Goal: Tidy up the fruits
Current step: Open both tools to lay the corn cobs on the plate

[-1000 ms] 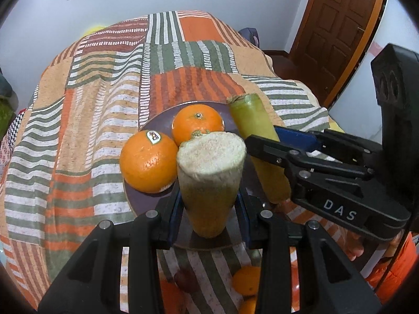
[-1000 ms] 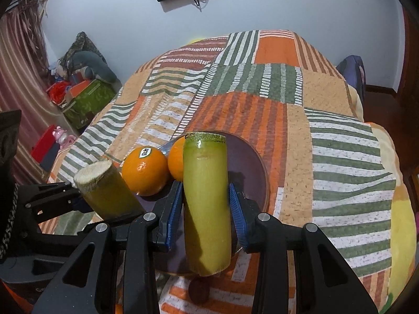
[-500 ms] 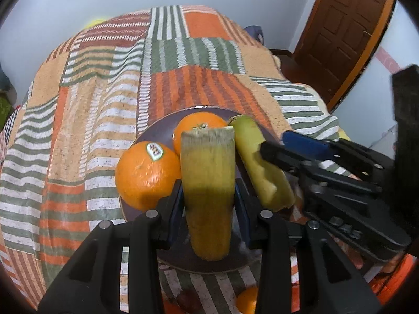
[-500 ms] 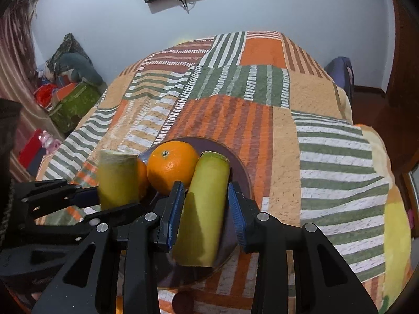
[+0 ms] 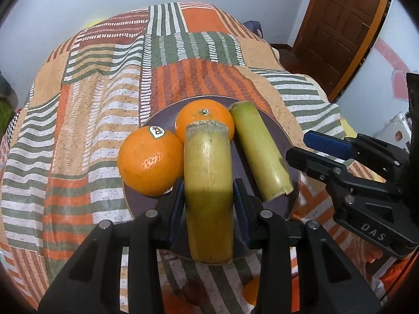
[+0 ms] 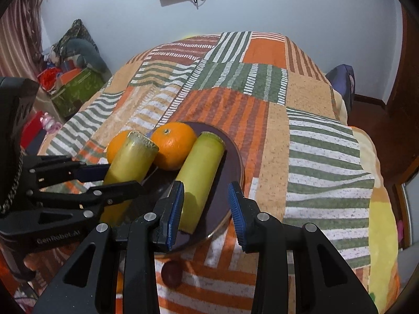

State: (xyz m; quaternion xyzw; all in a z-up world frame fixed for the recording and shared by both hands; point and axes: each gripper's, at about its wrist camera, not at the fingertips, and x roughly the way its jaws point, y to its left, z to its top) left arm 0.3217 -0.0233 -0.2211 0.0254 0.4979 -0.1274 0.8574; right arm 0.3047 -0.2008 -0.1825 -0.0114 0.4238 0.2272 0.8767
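A dark round plate (image 5: 285, 141) lies on the patchwork bedspread. On it are two oranges (image 5: 149, 161) (image 5: 204, 116) and a yellow-green cane piece (image 5: 260, 154). My left gripper (image 5: 208, 201) is shut on a second cane piece (image 5: 208, 183), held low over the plate's near side between the oranges and the first piece. My right gripper (image 6: 205, 209) is open; the laid cane piece (image 6: 200, 180) lies on the plate (image 6: 235, 154) by its left finger, no longer squeezed. The left gripper's cane piece (image 6: 128, 159) shows to the left.
The striped bedspread (image 5: 104, 91) covers the whole surface. A small dark red fruit (image 6: 171, 273) and an orange fruit (image 5: 251, 290) lie on it below the plate. A wooden door (image 5: 337, 26) stands at the right, boxes and clutter (image 6: 76, 83) at the left.
My right gripper lowered its cane piece flat onto the plate and opened. My left gripper tilted its cane piece down from upright toward the plate, still holding it.
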